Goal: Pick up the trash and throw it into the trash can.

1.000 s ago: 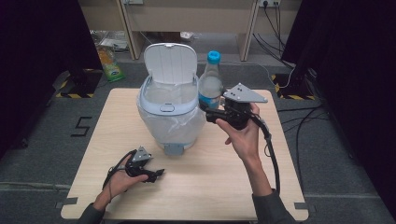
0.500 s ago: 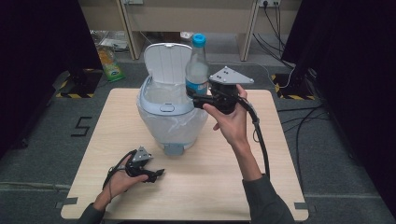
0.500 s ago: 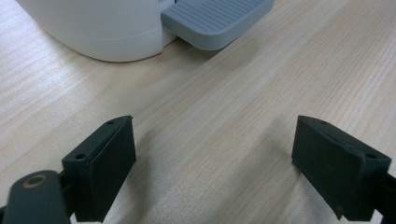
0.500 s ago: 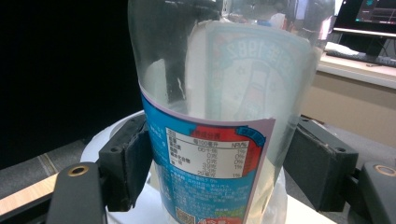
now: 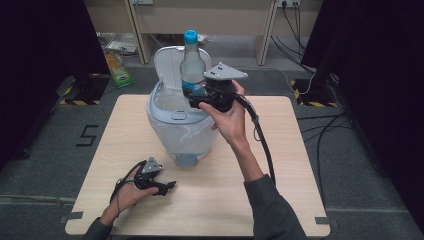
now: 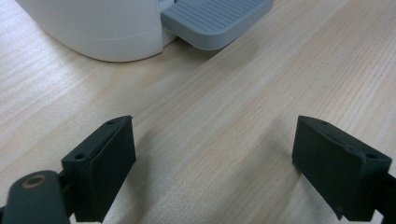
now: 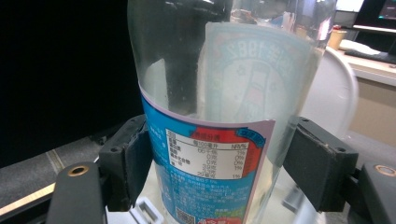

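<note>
On a pale wooden table amid dark curtains, a clear plastic bottle with blue cap and blue-red label stands upright, clamped in the right gripper above the open, bag-lined white pedal bin near the far edge. The left gripper rests wide open, empty, near the front edge.

The left claw hangs low over the wooden counter, its two black jaws spread wide with bare wood between them. Beyond the claw, the white bin stands with its grey pedal jutting out.
</note>
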Demonstrator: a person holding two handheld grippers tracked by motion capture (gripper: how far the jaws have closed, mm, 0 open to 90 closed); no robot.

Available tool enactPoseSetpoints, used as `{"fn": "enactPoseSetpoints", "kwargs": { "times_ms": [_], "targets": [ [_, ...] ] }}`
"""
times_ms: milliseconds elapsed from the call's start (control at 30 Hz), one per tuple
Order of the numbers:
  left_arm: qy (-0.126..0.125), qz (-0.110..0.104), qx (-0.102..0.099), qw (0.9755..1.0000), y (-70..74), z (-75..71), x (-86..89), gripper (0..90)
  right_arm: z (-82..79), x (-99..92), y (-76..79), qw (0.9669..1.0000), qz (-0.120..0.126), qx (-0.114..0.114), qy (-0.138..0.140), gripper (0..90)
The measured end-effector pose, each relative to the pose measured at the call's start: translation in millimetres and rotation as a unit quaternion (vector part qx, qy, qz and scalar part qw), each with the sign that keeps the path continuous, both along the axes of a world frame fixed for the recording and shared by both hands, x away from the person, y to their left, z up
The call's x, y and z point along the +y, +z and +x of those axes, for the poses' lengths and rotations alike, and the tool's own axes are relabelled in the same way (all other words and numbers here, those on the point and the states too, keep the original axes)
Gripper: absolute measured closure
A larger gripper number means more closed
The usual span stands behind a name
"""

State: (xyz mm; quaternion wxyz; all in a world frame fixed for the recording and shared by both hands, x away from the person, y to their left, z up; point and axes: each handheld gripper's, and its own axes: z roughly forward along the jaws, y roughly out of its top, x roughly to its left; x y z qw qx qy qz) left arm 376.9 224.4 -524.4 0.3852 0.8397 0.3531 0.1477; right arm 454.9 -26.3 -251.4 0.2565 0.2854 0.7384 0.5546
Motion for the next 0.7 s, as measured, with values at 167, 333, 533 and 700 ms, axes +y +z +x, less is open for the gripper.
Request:
{"fn": "enactPoseSetpoints", "kwargs": {
  "times_ms": [167,333,533,700],
  "targets": [
    [0.000,-0.003,0.002,1.0000,0.0,0.0,0.2,12.6,8.6,15.0,-4.3,0.9999,-0.008,0.009,0.008,27.5],
    [0.000,-0.003,0.002,1.0000,0.0,0.1,0.2,12.6,15.9,22.1,-11.8,0.9996,-0.015,0.021,0.010,27.5],
    [0.000,-0.005,0.002,1.0000,0.0,0.4,0.8,12.6,27.8,23.7,-21.4,0.9988,-0.026,0.041,0.008,27.5],
    [-0.001,0.003,0.000,1.0000,0.2,-0.2,-0.2,12.4,30.0,24.3,-29.7,0.9977,-0.026,0.062,0.009,27.4]
  ]
}}
